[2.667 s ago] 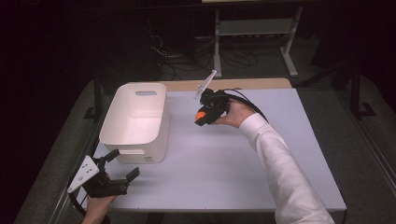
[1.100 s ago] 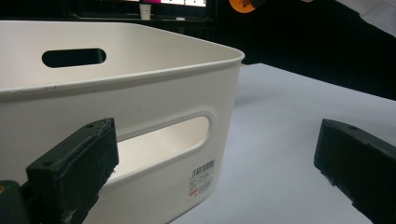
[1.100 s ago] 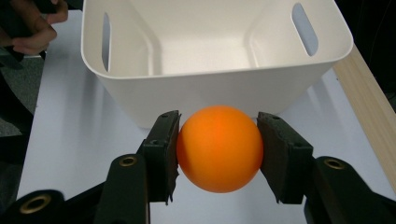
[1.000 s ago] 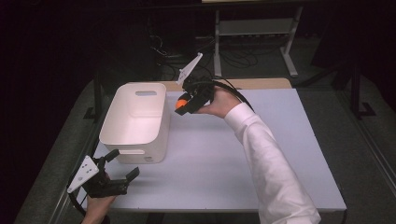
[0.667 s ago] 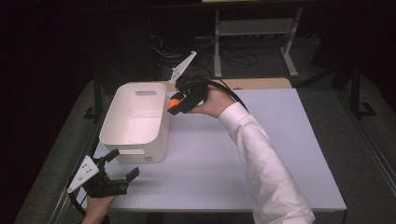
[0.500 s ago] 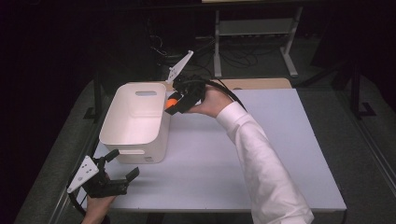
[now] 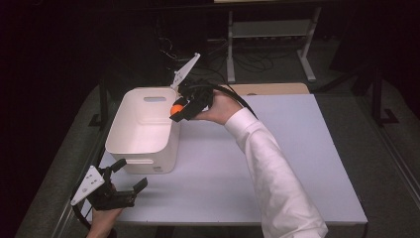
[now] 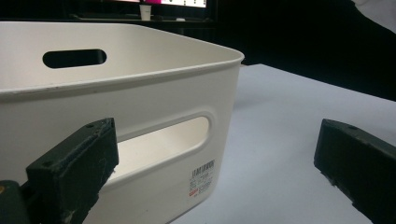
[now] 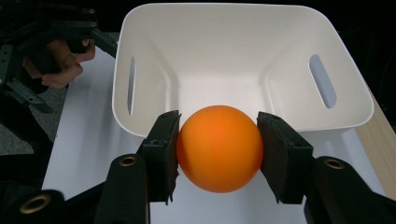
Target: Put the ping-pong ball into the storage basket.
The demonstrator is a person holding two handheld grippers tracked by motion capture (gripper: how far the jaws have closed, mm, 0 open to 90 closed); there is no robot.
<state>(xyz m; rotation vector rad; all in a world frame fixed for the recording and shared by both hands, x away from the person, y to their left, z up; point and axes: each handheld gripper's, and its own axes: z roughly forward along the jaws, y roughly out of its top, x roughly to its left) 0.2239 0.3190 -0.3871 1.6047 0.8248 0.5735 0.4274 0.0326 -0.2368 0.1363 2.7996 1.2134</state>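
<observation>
Over the white plastic bin's (image 7: pixel 130 130) rim, right gripper (image 9: pixel 218 147) clamps a smooth orange ball (image 9: pixel 218 148) — released early, it may bounce out; left gripper (image 7: pixel 122 184) gapes empty.

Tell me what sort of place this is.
Probably a lab or workshop set up for recording, not a home: a bare white table in a dark room, loose cables on the floor behind it, a metal stand, and a lit screen.

An orange ball (image 9: pixel 218 148) is clamped between the two black jaws of the right tool (image 9: pixel 218 156), held at the near rim of a white plastic bin (image 9: pixel 243 56). The left tool (image 9: pixel 70 28) is seen far left, over the white desk (image 9: pixel 84 140).
</observation>
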